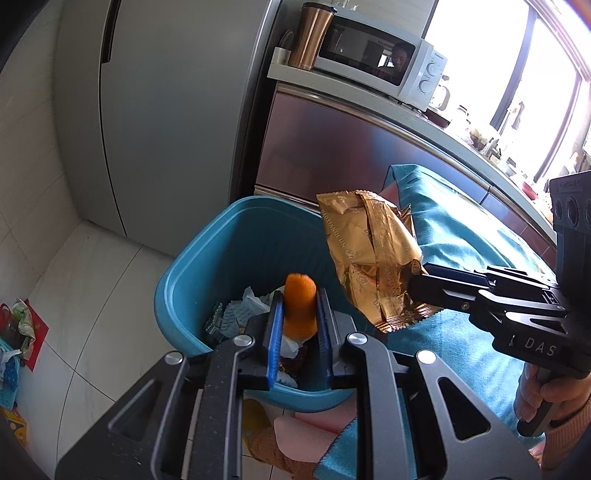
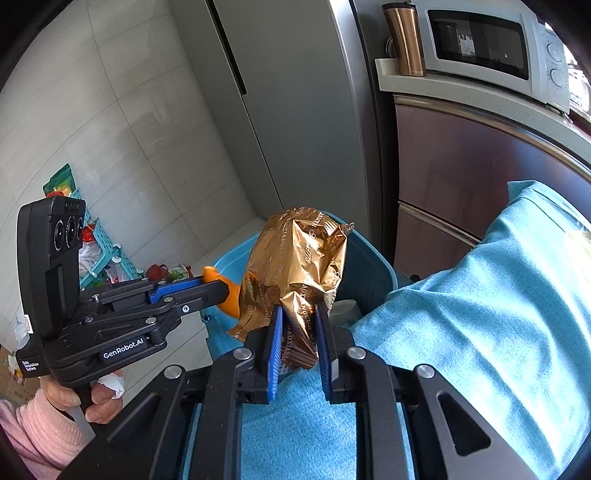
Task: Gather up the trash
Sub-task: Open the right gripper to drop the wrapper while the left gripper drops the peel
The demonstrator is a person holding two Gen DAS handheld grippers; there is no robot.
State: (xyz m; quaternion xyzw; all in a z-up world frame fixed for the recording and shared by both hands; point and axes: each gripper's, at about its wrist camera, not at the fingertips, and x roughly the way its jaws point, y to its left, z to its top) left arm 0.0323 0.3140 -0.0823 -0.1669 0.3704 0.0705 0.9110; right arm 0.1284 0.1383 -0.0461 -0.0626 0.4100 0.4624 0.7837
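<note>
A round-cornered blue plastic waste bin point(image 1: 207, 258) stands on the pale tiled floor and serves as the landmark here. Crumpled white paper and scraps of patterned blue-green packaging point(image 1: 236, 314) are seen lying inside it.

The left gripper point(image 1: 299, 314) is held above the near rim of the bin, pointed downward into the opening. A curled piece of orange peel point(image 1: 300, 302) is clenched between its blue-padded fingers point(image 1: 275, 332), with the upper end of the peel standing out past the fingertips over the bin's contents. In the right wrist view the same gripper point(image 2: 218, 282) is seen from the side, with the orange tip point(image 2: 211, 274) protruding beyond it.

The right gripper point(image 2: 297, 325) is held at the right side of the bin, also tilted downward. A crumpled gold foil snack wrapper point(image 2: 295, 266) is grasped by its lower edge between the blue pads point(image 2: 275, 343); the bulk of the wrapper is raised over the bin's right rim point(image 2: 369, 258). From the left wrist view the wrapper point(image 1: 369, 258) is seen hanging off the closed black fingers point(image 1: 432, 291), clear of the bin wall.

A turquoise towel-like cloth point(image 2: 480, 314) is spread just to the right of the bin, beneath the right gripper. Behind the bin a tall grey refrigerator point(image 1: 166, 110) is seen, and to the right behind it a counter bearing a white microwave oven point(image 1: 376, 62) and a copper-coloured tumbler point(image 1: 312, 35). Well to the left of the bin, loose coloured packaging point(image 1: 18, 332) is scattered on the floor.
</note>
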